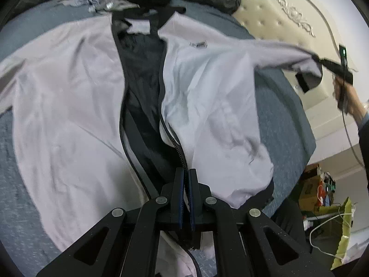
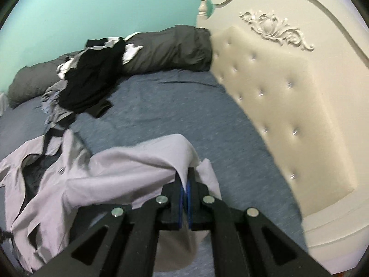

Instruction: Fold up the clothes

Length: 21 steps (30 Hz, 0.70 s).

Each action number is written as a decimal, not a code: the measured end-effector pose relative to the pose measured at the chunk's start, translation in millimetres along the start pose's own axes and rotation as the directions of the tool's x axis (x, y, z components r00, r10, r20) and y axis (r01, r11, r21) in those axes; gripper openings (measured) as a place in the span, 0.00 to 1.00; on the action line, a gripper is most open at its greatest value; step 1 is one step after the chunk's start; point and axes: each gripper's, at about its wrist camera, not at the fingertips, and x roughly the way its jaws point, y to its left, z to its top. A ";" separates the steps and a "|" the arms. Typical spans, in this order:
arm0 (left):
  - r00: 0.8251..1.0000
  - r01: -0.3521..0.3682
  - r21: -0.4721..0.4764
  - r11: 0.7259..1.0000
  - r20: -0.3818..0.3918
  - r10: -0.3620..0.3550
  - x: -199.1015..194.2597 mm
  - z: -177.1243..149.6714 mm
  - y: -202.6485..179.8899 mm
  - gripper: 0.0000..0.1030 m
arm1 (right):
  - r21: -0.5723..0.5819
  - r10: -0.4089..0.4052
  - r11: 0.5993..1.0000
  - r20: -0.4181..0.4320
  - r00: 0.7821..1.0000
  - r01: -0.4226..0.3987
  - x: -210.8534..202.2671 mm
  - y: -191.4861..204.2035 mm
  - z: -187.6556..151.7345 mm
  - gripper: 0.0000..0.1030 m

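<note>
Left gripper (image 1: 186, 173) clamped on the zip edge at the hem of the lilac jacket (image 1: 69, 97), which lies open on the blue bed (image 1: 276, 115); right gripper (image 2: 185, 173) pinches the sleeve cuff (image 2: 184, 159), lifted toward the headboard (image 2: 276, 97). Risk: thin fabric slipping free under tension. Beyond the jacket's collar, a clothes heap (image 2: 90, 80) limits space

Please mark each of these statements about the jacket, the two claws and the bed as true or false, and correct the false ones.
1. The jacket lies zipped shut. False: it lies open, dark lining showing.
2. The right claw grips the sleeve. True.
3. The left claw is wide open. False: it is shut on the zipper edge.
4. The bed sheet is red. False: it is blue-grey.
5. A black garment lies near the pillows. True.
</note>
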 end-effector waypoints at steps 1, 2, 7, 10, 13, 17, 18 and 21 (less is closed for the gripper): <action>1.000 0.002 0.004 1.000 -0.013 -0.002 5.4 -0.9 -2.0 0.04 | -0.008 -0.015 1.000 -0.015 1.000 0.015 6.8 0.6 0.8 0.03; 1.000 0.002 0.008 1.000 -0.024 -0.002 10.7 -2.1 -4.1 0.04 | -0.016 -0.030 0.999 -0.032 0.999 0.029 13.5 1.4 1.2 0.03; 0.999 0.024 -0.026 0.999 -0.044 -0.025 18.4 -2.7 -1.0 0.04 | 0.009 -0.128 0.992 -0.081 0.988 0.129 40.4 3.9 -14.8 0.14; 1.000 0.027 -0.056 0.998 -0.008 -0.028 -0.9 -0.6 8.3 0.09 | 0.025 -0.168 0.985 -0.066 0.984 0.170 37.8 5.7 -26.6 0.16; 0.999 -0.008 -0.069 0.998 0.042 0.011 -27.9 0.5 23.8 0.19 | 0.036 -0.135 0.990 -0.041 0.990 0.136 28.9 14.4 -35.2 0.17; 0.994 -0.078 -0.133 0.988 0.061 0.086 -50.4 -4.3 59.2 0.21 | 0.009 0.032 0.999 -0.040 0.999 -0.032 13.6 51.2 -50.1 0.25; 0.993 -0.096 -0.152 0.984 0.058 0.106 -56.1 -7.1 70.5 0.22 | 0.011 0.102 0.995 -0.060 0.993 -0.101 12.4 64.3 -58.2 0.27; 0.990 -0.130 -0.216 0.968 0.027 0.139 -63.6 -17.0 103.8 0.26 | 0.012 0.279 0.960 -0.142 0.950 -0.280 11.4 108.7 -89.9 0.33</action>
